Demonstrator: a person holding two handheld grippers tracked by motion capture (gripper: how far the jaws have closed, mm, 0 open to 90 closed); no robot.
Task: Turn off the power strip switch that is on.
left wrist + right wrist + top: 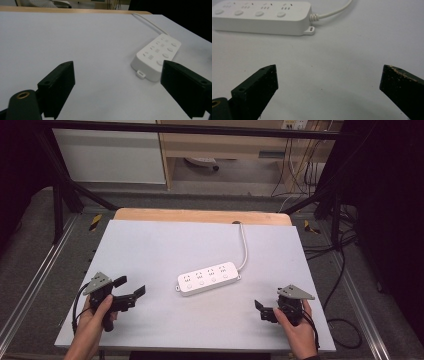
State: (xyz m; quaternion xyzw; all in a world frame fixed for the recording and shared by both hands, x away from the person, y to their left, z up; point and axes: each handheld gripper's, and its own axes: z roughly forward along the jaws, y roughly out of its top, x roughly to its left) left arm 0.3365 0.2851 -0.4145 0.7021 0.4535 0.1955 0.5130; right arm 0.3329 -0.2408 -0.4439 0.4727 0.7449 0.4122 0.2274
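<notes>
A white power strip (207, 277) with several sockets and buttons lies flat in the middle of the pale table (165, 245). Its white cable (244, 247) runs toward the back edge. My left gripper (130, 286) rests at the front left, open and empty, its jaws toward the strip. At the front right my right gripper (262, 310) is open and empty too. In the left gripper view the power strip (157, 57) lies ahead on the right, beyond the left gripper (120, 85). The right gripper view has the power strip (262, 16) at the upper left, well beyond the right gripper (329, 80).
A wooden strip (200, 215) borders the table's back edge. Black frame bars (65, 185) stand around the table. Loose cables (340, 270) lie on the floor at the right, and a cabinet (110, 155) stands behind.
</notes>
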